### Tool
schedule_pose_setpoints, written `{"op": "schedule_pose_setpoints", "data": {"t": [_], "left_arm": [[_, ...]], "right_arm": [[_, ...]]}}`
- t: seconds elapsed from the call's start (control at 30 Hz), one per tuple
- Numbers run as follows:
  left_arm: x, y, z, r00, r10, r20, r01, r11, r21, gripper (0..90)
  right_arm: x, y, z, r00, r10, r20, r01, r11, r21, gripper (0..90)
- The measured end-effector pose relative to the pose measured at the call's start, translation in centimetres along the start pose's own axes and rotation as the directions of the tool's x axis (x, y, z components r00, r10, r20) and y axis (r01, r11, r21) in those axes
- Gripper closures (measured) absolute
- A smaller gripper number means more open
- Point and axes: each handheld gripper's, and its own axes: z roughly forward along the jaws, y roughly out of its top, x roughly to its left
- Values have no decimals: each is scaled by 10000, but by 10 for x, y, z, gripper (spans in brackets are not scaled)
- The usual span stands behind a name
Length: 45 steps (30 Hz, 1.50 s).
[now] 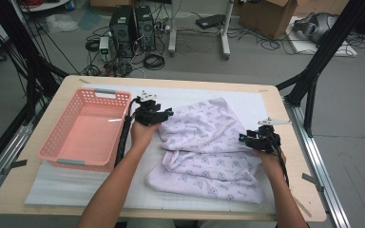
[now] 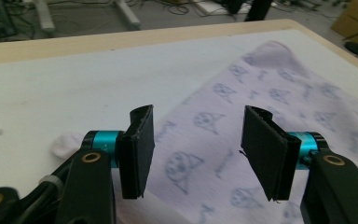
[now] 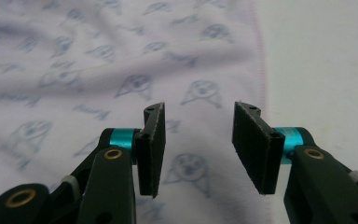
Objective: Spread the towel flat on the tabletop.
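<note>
Lilac printed cloth [image 1: 209, 147] lay rumpled at table centre, pink basket [image 1: 88, 128] at its 9 o'clock. Left gripper [image 1: 164, 114] and right gripper [image 1: 244, 138] both stood wide, empty, over opposite edges. Risk: a shallow bite could pinch one layer only, letting folds slip.

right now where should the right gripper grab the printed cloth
Take the printed cloth at its stitched right edge, coming from the bare mat side. That hem lies flat and single just ahead of the open right gripper, so one jaw can slide under it.
</note>
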Motion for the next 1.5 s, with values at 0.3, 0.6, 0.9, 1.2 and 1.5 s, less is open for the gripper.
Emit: {"op": "schedule_pose_setpoints", "data": {"t": [0.3,0.6,0.9,1.2,1.5], "left_arm": [[-28,-22,-15,9912,756,1090,-801,9961,377,424],[-39,-50,-24,9750,1099,1930,-1341,9840,1171,351],[-43,-61,-16,9751,1659,1473,-1888,9692,1581,616],[-26,-33,-1,9934,1114,-255,-1098,9922,596,787],[-8,-28,13,9935,-62,-1137,13,9990,-436,745]], "right_arm": [[28,1,4,9896,-966,-1069,999,9947,261,511],[40,-11,4,9780,-1401,-1549,1534,9851,776,497],[41,-10,12,9873,-1475,-585,1530,9827,1046,758],[40,17,30,9880,-1364,729,1346,9905,298,821],[39,46,57,9779,-725,1961,897,9927,-800,818]]}}
